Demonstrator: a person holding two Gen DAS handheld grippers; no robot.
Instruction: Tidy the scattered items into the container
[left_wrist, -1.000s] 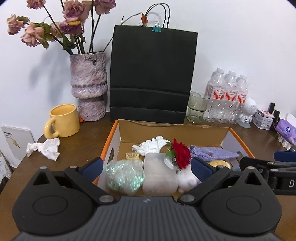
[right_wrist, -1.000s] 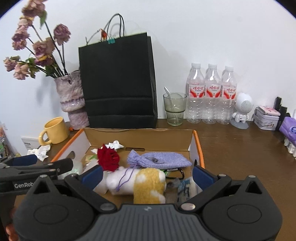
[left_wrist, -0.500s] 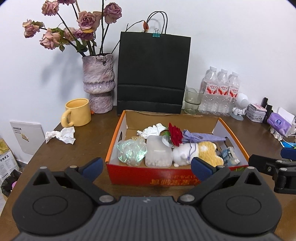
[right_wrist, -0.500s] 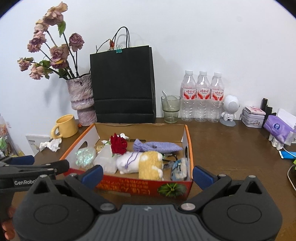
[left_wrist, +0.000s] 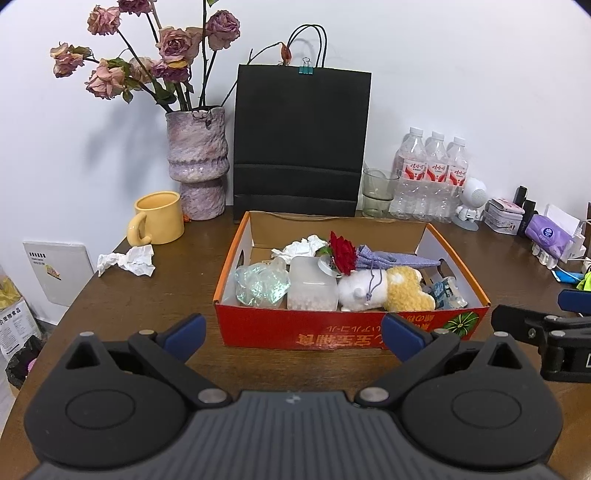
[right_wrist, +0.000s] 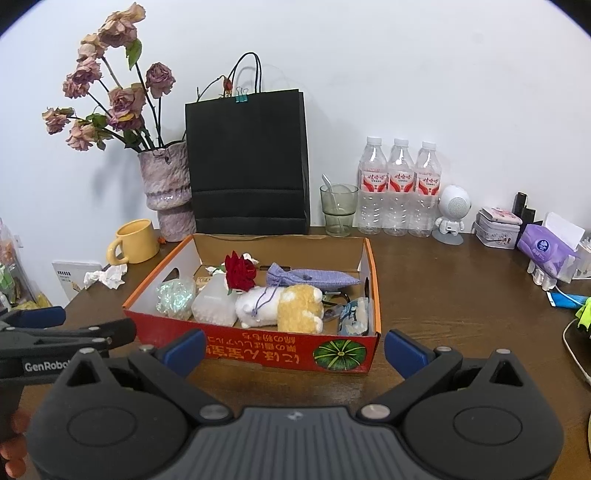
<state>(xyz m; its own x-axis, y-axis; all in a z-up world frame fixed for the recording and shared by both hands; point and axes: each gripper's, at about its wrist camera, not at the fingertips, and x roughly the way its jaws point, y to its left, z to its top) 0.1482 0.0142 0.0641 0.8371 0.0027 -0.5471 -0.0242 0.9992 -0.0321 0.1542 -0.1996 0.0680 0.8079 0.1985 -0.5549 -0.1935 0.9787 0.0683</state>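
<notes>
**Red cardboard box sits filled on the bench, both grippers held back and wide**

Red-sided and orange-rimmed, the cardboard box (left_wrist: 347, 330) stands on the dark wooden bench (left_wrist: 155, 306), in front of a black paper bag (left_wrist: 301, 140). Inside it lie a crinkled iridescent wrapper (left_wrist: 260, 284), a frosted plastic container (left_wrist: 313, 283), a red rose (left_wrist: 342, 252), a white and yellow plush toy (left_wrist: 384, 290), a lilac drawstring pouch (left_wrist: 395, 258) and a crumpled white tissue (left_wrist: 301, 246) toward the back wall.

One crumpled tissue on the bench (left_wrist: 127, 260) lies outside the box, well to its left, just in front of a yellow mug (left_wrist: 157, 218) (a mottled purple vase (left_wrist: 196, 162) of dried roses stands behind the mug).

The left gripper (left_wrist: 291, 334) hovers near the box's front wall, its blue-tipped fingers (left_wrist: 183, 333) spread wide with nothing between them. The right gripper (right_wrist: 293, 349) hovers at the same front wall, its fingers (right_wrist: 405, 350) likewise wide apart and holding nothing.

Along the wall to the right stand a glass (right_wrist: 338, 210) with a spoon in it, three water bottles (right_wrist: 400, 188) and a small white robot figure (right_wrist: 453, 210)
</notes>
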